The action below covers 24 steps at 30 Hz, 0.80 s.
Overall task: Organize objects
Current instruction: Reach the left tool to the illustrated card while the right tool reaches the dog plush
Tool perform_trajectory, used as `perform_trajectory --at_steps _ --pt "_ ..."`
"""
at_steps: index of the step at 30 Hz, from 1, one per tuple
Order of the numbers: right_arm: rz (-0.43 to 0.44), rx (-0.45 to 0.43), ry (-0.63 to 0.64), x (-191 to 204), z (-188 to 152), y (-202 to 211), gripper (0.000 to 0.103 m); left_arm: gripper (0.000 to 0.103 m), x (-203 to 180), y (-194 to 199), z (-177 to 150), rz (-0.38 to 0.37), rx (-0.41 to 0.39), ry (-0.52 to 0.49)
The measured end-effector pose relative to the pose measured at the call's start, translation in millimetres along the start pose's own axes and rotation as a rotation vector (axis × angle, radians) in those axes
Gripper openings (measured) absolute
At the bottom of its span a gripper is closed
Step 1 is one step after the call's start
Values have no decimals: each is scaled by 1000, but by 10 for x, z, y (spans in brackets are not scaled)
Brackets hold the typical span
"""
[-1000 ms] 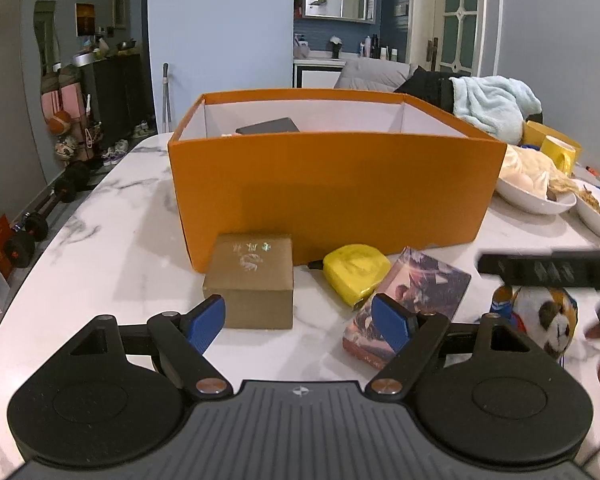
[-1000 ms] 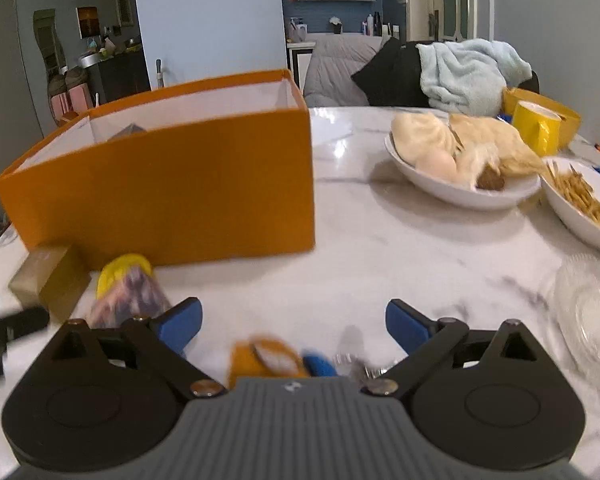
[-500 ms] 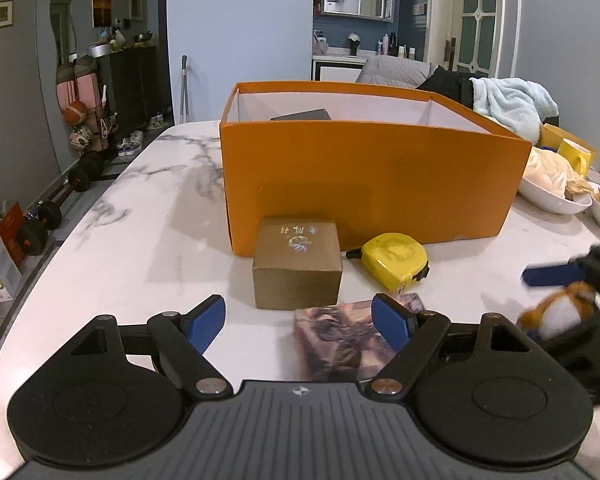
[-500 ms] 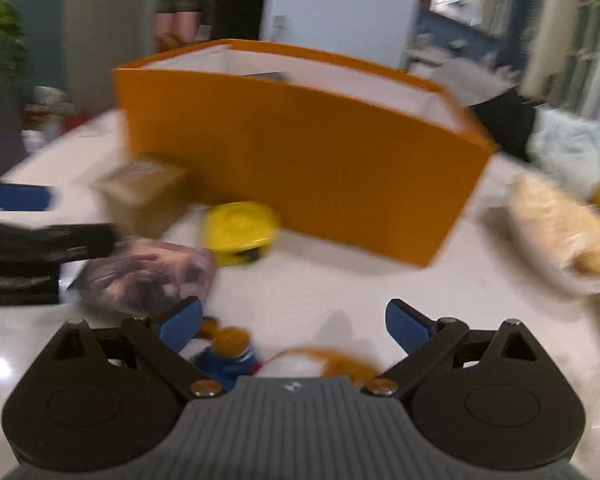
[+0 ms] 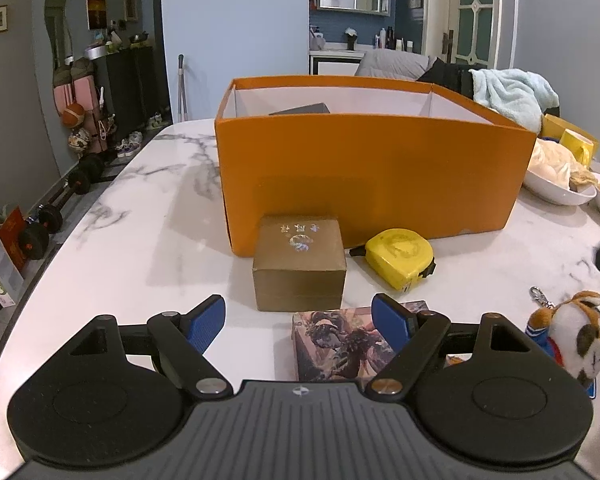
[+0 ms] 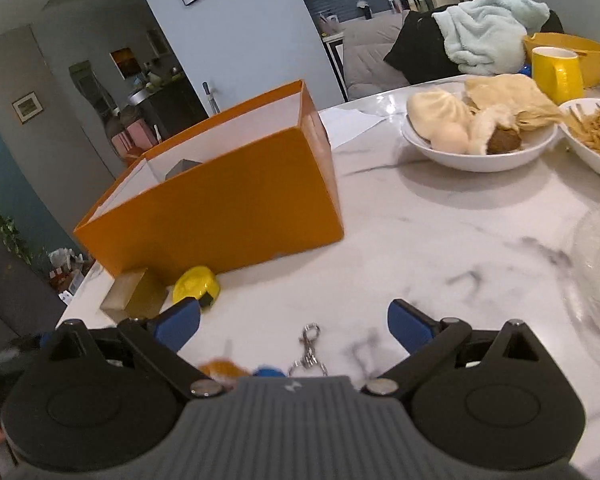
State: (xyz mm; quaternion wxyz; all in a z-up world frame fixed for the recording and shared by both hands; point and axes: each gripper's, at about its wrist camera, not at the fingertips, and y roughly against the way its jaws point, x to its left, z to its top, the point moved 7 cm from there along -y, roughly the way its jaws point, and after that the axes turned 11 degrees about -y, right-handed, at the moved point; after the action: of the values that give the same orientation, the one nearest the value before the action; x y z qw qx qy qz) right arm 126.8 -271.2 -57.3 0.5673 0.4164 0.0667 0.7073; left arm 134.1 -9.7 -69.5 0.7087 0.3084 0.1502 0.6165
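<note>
My left gripper [image 5: 300, 320] hangs with jaws spread wide and empty over the white marble table [image 5: 140, 240], above a flat box with dark printed artwork [image 5: 340, 344]. Beyond it a square gold-brown cardboard box [image 5: 300, 268] and a yellow tape measure [image 5: 400, 258] sit just before the open orange cardboard box [image 5: 372, 180]. My right gripper [image 6: 294, 326] is also wide and empty, over the metal clasp [image 6: 309, 348] of a small plush tiger keychain [image 5: 572, 336].

An open orange box [image 5: 372, 184] stands on the table. In front lie a gold box [image 5: 300, 268], yellow tape measure [image 5: 400, 258], picture card box [image 5: 336, 344] and plush toy [image 5: 572, 336].
</note>
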Motion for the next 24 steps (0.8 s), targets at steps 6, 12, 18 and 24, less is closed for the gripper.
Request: perform_trajectory --at_steps 6,12,18,24 --pt "185 47 89 627 -176 20 102 95 40 27 8 8 -10 -7" --pt "-135 28 519 1174 -222 -765 102 95 254 129 -88 49 5 21" --pt "-197 82 585 1213 -246 -1194 102 95 484 207 -155 56 5 74" --pt "-236 163 703 1237 -368 -1238 102 95 532 220 -184 55 4 98"
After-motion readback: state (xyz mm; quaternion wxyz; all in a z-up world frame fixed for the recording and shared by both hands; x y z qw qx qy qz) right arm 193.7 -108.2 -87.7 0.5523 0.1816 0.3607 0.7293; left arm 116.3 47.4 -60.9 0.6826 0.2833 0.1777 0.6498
